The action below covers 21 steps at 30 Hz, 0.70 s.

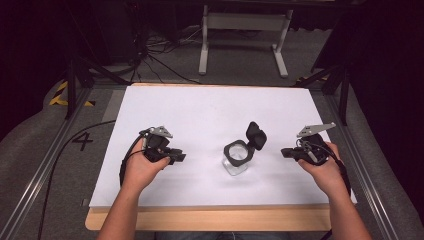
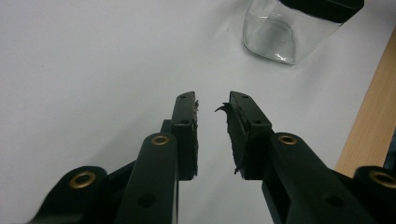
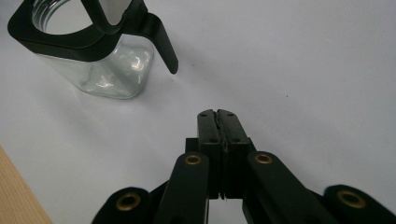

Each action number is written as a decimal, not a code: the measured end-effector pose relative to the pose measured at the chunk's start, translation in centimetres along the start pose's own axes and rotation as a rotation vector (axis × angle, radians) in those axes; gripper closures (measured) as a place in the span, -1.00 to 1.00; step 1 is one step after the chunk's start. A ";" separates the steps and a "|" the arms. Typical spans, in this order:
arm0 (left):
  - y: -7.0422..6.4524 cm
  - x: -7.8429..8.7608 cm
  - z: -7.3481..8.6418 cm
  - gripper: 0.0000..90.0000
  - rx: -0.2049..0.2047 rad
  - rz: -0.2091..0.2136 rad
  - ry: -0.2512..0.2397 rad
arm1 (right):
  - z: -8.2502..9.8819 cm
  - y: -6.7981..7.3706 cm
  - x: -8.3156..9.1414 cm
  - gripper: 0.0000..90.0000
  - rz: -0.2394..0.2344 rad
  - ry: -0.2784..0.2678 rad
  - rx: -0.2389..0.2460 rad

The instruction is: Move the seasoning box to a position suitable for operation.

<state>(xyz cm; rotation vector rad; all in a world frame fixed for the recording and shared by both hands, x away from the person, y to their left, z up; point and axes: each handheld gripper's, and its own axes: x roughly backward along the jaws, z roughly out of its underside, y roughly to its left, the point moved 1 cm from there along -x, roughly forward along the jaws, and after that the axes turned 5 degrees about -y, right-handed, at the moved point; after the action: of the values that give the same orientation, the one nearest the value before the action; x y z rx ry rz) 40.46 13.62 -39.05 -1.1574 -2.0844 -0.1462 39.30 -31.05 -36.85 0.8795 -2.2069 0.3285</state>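
Left fingers (image 2: 212, 112) apart, right fingers (image 3: 217, 116) together

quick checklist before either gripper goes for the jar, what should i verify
1. Jar upright on the white table: ok.
2. Hinged lid flipped open, mouth exposed: ok.
3. Left gripper open and holding nothing: ok.
4. Right gripper open for a grasp: not ok, jaws closed together.
5. Jar free of both grippers, with bare table between: ok.
6. Jar contents: cannot tell.
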 end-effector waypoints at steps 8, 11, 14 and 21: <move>0.2 -1.2 -1.0 0.68 -0.001 -0.029 -0.023 | 0.6 0.4 0.7 1.00 -0.026 -0.028 -0.022; 0.3 -1.7 -1.4 0.69 -0.010 -0.018 -0.040 | 0.9 0.4 1.0 1.00 -0.031 -0.031 -0.024; 0.1 -2.2 -1.9 0.76 -0.030 -0.011 -0.058 | 1.2 0.7 1.2 1.00 -0.038 -0.028 -0.026; -0.8 -3.9 -3.2 0.88 -0.072 0.013 -0.142 | 1.8 1.4 1.7 1.00 -0.047 -0.044 -0.015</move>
<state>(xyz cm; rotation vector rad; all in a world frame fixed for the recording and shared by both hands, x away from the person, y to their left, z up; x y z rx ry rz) 42.85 9.07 -39.04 -1.2563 -2.2114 -0.1374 36.51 -31.74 -36.85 0.9373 -2.2221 0.2718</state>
